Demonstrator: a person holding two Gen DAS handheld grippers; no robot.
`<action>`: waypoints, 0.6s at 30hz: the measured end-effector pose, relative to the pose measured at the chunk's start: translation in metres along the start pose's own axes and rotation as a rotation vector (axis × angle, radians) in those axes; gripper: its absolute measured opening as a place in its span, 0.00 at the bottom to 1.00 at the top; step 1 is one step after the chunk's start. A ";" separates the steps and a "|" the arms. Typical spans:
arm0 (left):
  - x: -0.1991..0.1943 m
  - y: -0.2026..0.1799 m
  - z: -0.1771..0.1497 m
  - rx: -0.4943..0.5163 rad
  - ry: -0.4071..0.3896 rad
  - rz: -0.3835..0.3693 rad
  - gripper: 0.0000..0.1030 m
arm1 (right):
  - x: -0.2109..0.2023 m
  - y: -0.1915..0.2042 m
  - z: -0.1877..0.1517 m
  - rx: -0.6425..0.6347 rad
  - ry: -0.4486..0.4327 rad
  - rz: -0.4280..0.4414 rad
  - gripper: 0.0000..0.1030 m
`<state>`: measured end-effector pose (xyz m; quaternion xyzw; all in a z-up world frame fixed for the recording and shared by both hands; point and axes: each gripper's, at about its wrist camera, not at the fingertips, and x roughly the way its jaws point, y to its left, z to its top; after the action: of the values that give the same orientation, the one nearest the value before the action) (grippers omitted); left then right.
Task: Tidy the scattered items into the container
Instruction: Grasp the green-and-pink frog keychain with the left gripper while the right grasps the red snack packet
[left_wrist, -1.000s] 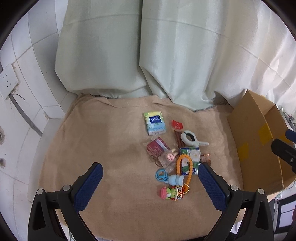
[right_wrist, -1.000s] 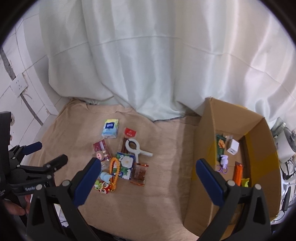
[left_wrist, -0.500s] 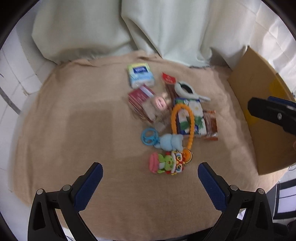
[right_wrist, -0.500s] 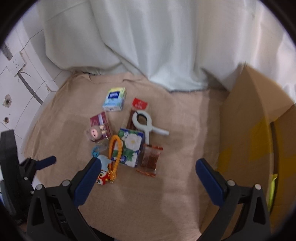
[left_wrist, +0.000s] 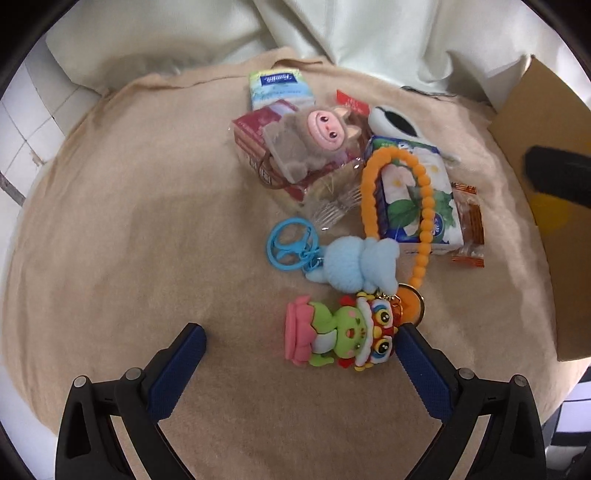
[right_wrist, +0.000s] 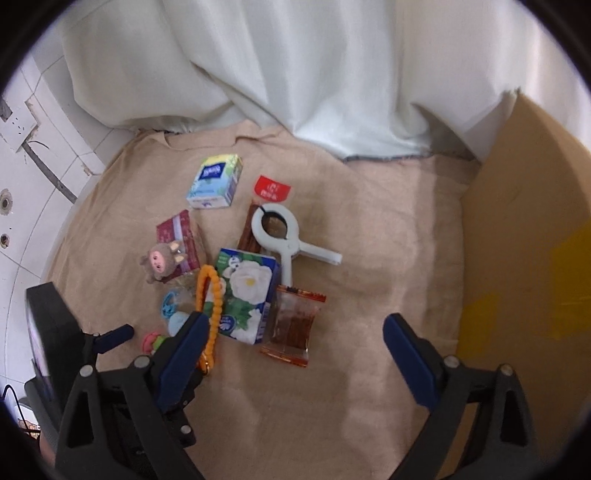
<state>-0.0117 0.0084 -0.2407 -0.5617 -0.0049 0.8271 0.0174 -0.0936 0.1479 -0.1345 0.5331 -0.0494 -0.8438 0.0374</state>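
The green and pink rubber frog charm with a red lion-dance head (left_wrist: 338, 334) lies nearest the left gripper (left_wrist: 301, 338), partly between its blue-padded fingers (left_wrist: 181, 356), which stand wide apart with nothing in them. That placement reads as a lineup for a first pick: the charm is the closest piece in the heap and sits at its outer edge, so it can be taken without disturbing the rest. It is joined by a gold ring to an orange beaded loop strap (left_wrist: 397, 206) that drapes over the floral tissue pack (left_wrist: 413, 199), so lifting the charm would likely drag the strap across that pack.

Just beyond lie a pale blue plush keychain with a blue clip ring (left_wrist: 354, 264), a fuzzy brown pig-faced plush (left_wrist: 314, 142) resting on a red snack packet (left_wrist: 255, 134), a blue and green tissue pack (left_wrist: 280, 86), a clear orange-edged snack sachet (right_wrist: 293, 323) touching the floral pack, and a large white plastic clamp (right_wrist: 282, 236). All sit clustered on the tan cloth-covered table (left_wrist: 129, 221), none yet in the container.

The right gripper (right_wrist: 295, 338) hangs above bare cloth, fingers spread wide and empty. The brown cardboard box (right_wrist: 524, 236) stands at the right edge of the table, well apart from the pile; its interior is not visible here.
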 end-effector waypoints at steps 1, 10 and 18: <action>0.000 -0.001 -0.001 0.005 -0.009 -0.001 0.94 | 0.006 -0.001 -0.001 0.003 0.015 -0.002 0.85; -0.019 0.018 -0.007 -0.043 -0.045 -0.046 0.57 | 0.039 -0.011 -0.010 0.046 0.086 0.009 0.73; -0.020 0.014 -0.009 -0.028 -0.057 -0.035 0.57 | 0.049 -0.010 -0.009 0.071 0.095 0.016 0.70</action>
<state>0.0037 -0.0063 -0.2263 -0.5378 -0.0268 0.8423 0.0240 -0.1064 0.1522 -0.1837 0.5730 -0.0816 -0.8150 0.0273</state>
